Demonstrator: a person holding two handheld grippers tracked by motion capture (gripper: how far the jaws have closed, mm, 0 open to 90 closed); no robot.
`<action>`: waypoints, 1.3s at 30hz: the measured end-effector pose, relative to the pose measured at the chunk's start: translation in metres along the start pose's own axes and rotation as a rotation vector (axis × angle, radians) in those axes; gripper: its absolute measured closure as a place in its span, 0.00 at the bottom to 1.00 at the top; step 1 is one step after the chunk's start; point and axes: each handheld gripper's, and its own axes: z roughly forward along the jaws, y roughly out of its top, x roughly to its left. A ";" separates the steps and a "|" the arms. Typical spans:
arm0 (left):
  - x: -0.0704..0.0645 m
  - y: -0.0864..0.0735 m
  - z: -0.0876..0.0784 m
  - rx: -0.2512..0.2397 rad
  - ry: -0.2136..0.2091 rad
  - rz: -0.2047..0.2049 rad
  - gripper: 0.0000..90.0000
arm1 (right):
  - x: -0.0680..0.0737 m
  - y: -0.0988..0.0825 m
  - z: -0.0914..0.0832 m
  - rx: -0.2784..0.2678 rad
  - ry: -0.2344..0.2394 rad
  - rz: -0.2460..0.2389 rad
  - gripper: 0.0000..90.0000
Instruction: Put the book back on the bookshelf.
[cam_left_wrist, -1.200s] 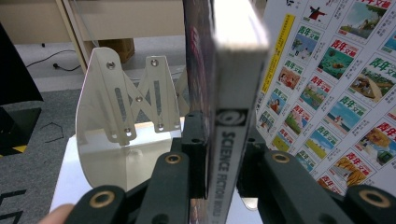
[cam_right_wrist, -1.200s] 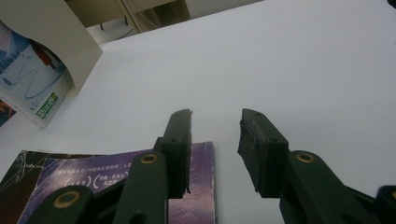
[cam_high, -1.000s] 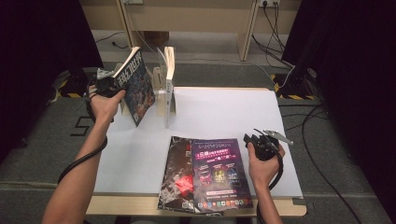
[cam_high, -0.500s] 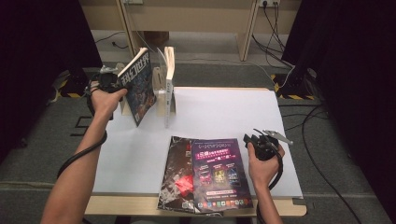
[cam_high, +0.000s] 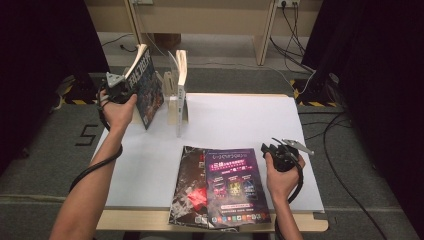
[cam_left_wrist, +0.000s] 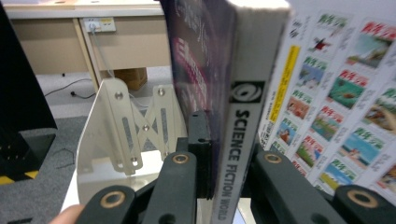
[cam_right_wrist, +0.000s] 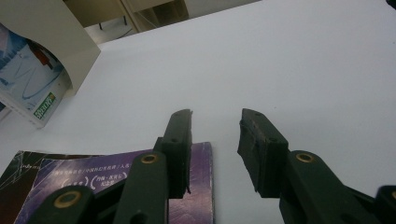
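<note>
- Left tool (cam_high: 116, 89) pinches the spine of a thick dark-covered science fiction magazine (cam_high: 145, 87); its jaws have just been closing on it, and since a second ago the magazine has tipped from leaning to nearly upright, just beside the cream folding metal book rack (cam_high: 172, 100) at the back of the white surface (cam_high: 240, 122).
- Filing it into the rack looks like the step in hand.
- Right tool (cam_high: 282, 150) rests spread and empty beside the flat purple magazine (cam_high: 235, 182).

Wall socket (cam_left_wrist: 97, 24) above brown box (cam_left_wrist: 129, 78); floor cables (cam_high: 295, 30).
</note>
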 end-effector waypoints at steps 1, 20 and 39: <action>0.000 -0.004 0.002 0.007 0.006 0.001 0.91 | 0.000 0.000 0.000 0.000 0.000 0.001 0.71; 0.005 -0.008 -0.002 0.037 0.018 -0.045 0.75 | 0.000 0.001 -0.002 -0.001 0.002 -0.001 0.71; 0.015 -0.027 -0.014 0.069 0.023 -0.088 0.61 | 0.004 -0.001 0.000 0.004 0.006 -0.015 0.71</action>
